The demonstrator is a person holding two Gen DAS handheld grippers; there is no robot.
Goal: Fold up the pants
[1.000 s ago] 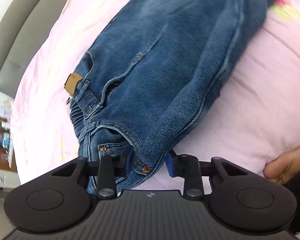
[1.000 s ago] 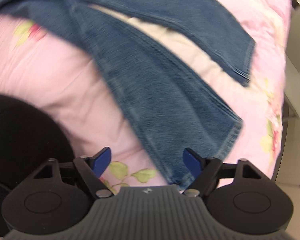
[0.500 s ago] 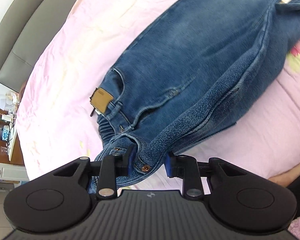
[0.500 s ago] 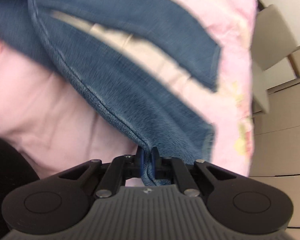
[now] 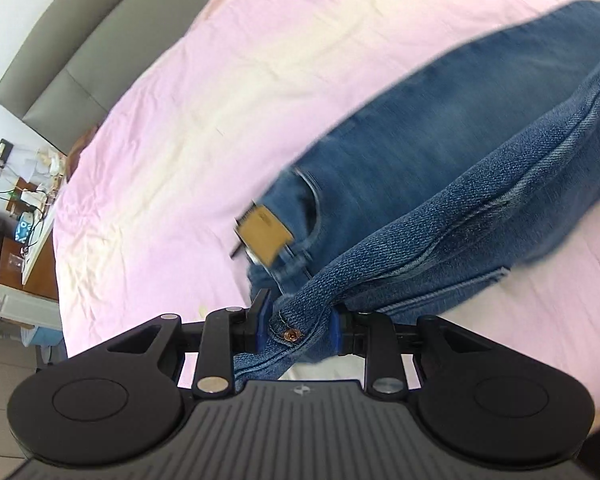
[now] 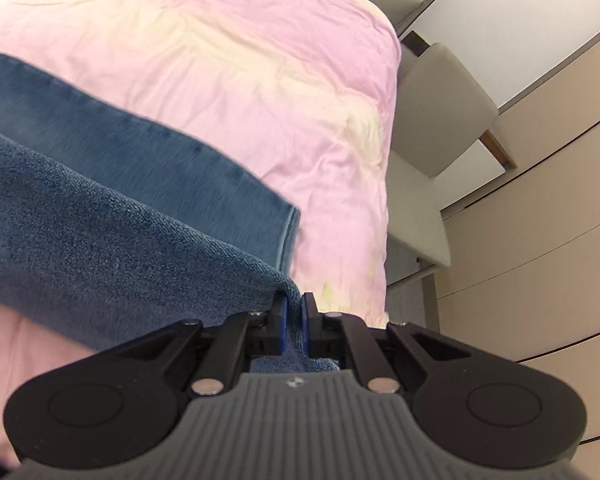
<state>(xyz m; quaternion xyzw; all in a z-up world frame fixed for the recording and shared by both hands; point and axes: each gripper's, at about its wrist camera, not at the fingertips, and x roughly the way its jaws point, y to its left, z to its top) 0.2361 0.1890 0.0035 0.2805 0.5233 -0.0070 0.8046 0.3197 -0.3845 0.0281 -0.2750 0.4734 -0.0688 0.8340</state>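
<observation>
The left tongs (image 5: 299,323) are clamping the waistband corner of the blue denim pants (image 5: 440,176), a copper rivet sitting between the two blue pads (image 5: 261,322). From that grip the waistband is stretching up and to the right as a taut, thick fold, while the seat of the pants is draping below it toward the pink bedspread (image 5: 188,128); a tan leather patch (image 5: 265,234) and a back pocket are showing, blurred. The right tongs (image 6: 293,322) are pinching a hem corner of one pant leg (image 6: 112,248), the pads nearly together with a thin layer of denim between them. That leg is spreading away to the left as a coarse, darker sheet, and the other leg (image 6: 160,160) is lying behind it, its stitched hem ending short of the bed's right edge. The pants are hanging lengthwise over the middle of the bed, with the grey headboard (image 5: 76,68) beyond its far edge. A grey chair (image 6: 436,136) is standing just beside the bed's right edge.
</observation>
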